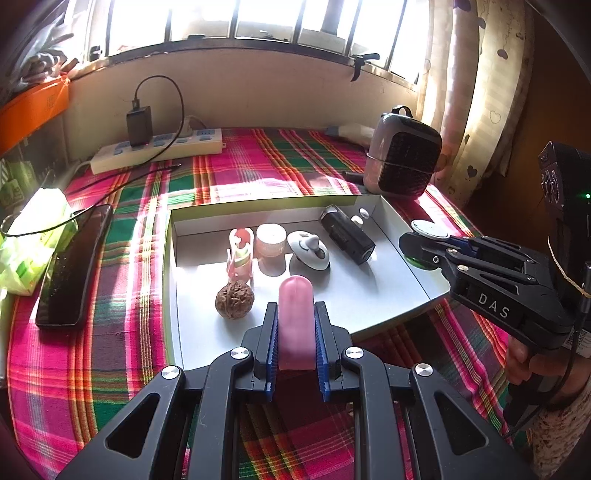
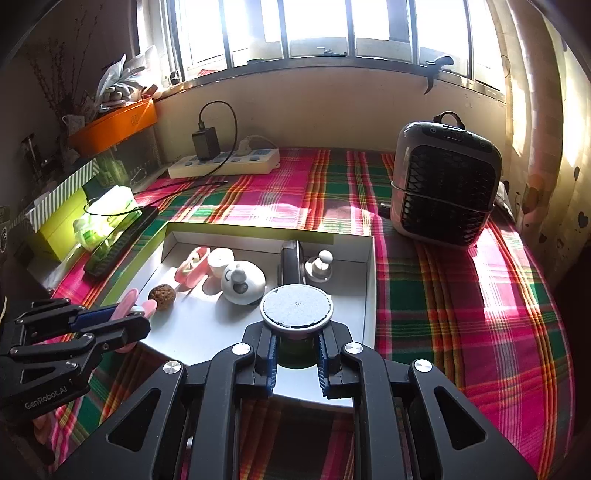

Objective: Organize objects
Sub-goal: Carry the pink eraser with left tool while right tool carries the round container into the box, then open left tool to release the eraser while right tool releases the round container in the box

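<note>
Gripping a rounded translucent pink case (image 1: 295,321) above the near edge of a shallow white cardboard tray (image 1: 391,291), the left gripper (image 1: 295,332) pinches it; the right gripper (image 2: 295,350) clamps a green jar with a grey round lid (image 2: 296,306) over the tray; beneath, a pink-and-green plaid tablecloth (image 2: 461,295) runs to a grey portable heater (image 2: 445,188), a white power strip (image 2: 225,162) and sunlit barred windows (image 2: 317,22).

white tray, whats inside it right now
In the white tray: a walnut, pink figurine, small pale jar, white round toy and black device. The tongs and their held objects hide the near floor.
</note>
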### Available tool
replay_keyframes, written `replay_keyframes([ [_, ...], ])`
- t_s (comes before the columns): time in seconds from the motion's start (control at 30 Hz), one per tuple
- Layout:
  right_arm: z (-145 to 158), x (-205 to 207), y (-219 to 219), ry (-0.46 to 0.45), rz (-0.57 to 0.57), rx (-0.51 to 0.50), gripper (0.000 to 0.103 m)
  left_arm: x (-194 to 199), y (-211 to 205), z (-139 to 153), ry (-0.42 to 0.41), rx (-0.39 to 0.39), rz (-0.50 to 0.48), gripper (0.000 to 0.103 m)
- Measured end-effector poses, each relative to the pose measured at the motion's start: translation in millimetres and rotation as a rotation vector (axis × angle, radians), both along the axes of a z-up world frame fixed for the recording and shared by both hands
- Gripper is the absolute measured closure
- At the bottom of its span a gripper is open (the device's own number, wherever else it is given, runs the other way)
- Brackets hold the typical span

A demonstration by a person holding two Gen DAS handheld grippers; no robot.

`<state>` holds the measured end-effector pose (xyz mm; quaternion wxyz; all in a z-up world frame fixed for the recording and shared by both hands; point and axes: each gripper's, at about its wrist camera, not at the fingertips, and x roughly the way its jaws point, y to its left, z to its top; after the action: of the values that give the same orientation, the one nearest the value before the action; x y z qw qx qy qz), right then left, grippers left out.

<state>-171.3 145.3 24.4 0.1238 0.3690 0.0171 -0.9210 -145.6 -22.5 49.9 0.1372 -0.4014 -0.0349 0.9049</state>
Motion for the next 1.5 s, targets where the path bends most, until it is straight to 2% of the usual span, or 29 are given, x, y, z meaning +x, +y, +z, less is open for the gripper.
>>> replay_keyframes([
  [0.57, -23, -42, -1, -0.073, -0.027, 0.047, 0.085, -29, 3, -11, -0.037, -0.006, 0.002, 0.087],
  [1.5, -33, -54, -8, -0.092, -0.009, 0.044, 0.085, -51, 3, -27, -0.066, -0.046, 0.021, 0.087],
])
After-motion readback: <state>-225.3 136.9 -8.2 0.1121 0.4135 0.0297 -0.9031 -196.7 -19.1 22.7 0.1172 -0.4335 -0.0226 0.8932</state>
